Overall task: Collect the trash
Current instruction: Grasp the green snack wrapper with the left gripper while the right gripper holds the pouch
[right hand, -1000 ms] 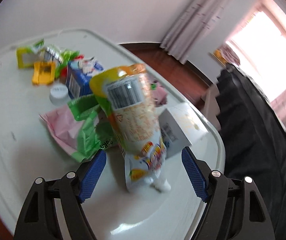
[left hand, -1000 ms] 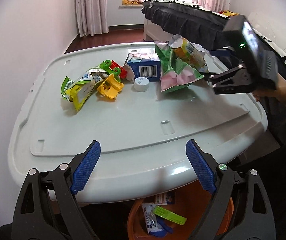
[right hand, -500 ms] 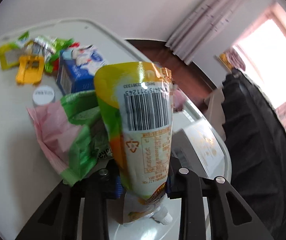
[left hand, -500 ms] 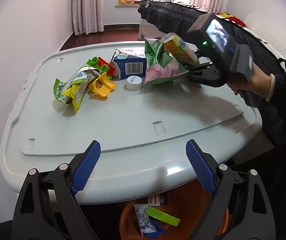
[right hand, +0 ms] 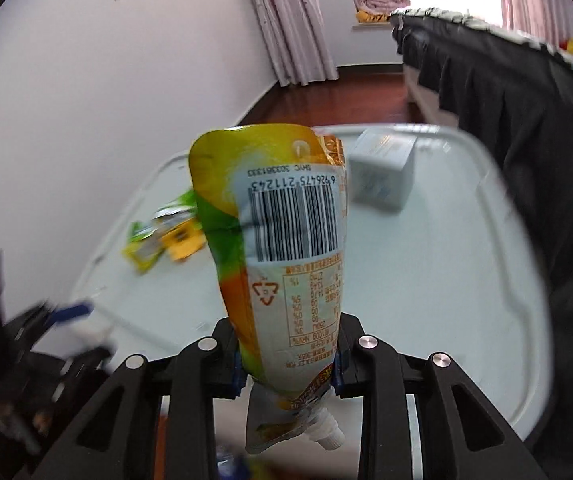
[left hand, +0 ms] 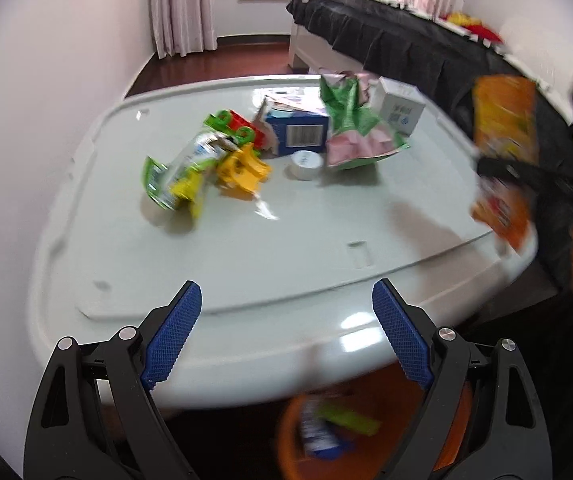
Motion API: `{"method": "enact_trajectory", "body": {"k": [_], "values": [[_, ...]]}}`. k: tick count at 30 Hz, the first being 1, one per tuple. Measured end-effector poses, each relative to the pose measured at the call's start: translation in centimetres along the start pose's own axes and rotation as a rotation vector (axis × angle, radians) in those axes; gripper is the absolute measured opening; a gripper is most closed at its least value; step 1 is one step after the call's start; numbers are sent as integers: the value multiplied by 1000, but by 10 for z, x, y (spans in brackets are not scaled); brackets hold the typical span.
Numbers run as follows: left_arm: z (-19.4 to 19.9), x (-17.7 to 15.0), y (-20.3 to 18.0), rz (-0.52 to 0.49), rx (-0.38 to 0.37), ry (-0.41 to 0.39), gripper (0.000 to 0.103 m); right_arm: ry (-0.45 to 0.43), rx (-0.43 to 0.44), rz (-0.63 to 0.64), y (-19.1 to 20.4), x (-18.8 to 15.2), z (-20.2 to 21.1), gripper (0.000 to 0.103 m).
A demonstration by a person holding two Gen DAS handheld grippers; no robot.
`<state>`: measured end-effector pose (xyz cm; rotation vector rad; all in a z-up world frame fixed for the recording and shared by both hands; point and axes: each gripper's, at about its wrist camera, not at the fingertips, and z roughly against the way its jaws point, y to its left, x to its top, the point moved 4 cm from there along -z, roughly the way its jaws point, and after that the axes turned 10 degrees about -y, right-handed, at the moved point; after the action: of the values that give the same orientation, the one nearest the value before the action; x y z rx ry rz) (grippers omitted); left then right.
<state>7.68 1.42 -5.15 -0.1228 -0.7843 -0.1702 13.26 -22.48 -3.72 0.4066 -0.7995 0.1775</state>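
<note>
Left tongs point(left hand: 282, 336) spread wide, nothing between them, above the counter's point(left hand: 246, 264) near edge; orange bin point(left hand: 370, 432) below that edge. Right tongs point(right hand: 286, 372) clamped on the drink pouch point(right hand: 282, 248), spout down, off the counter's right edge. Mid-counter: green-yellow wrapper point(left hand: 174, 180), white cap point(left hand: 306, 160). Far side: blue carton point(left hand: 298, 134), pink-green bag point(left hand: 356, 136), white box point(left hand: 398, 104).

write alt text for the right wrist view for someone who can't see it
The right gripper is shut on an orange and green drink pouch, barcode facing the camera, spout end down. Behind it, blurred, a white tabletop holds a white box and yellow-green wrappers.
</note>
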Motion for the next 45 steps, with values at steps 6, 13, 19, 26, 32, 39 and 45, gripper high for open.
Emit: {"method": "enact_trajectory", "body": {"k": [6, 13, 19, 26, 32, 39, 45], "values": [[-28, 29, 32, -146, 50, 61, 85, 41, 37, -59, 13, -33, -8, 30], [-75, 47, 66, -247, 113, 140, 85, 5, 48, -79, 11, -31, 4, 31], [-116, 51, 67, -362, 130, 185, 85, -9, 58, -84, 12, -23, 3, 31], [-133, 56, 75, -299, 91, 131, 40, -4, 64, -87, 11, -20, -2, 31], [-122, 63, 95, -199, 140, 77, 24, -5, 64, -79, 12, -16, -5, 31], [-62, 83, 88, -89, 159, -16, 23, -13, 78, -94, 11, -14, -4, 31], [-9, 76, 56, 19, 143, -52, 23, -28, 91, -85, 16, -15, 4, 31]]}}
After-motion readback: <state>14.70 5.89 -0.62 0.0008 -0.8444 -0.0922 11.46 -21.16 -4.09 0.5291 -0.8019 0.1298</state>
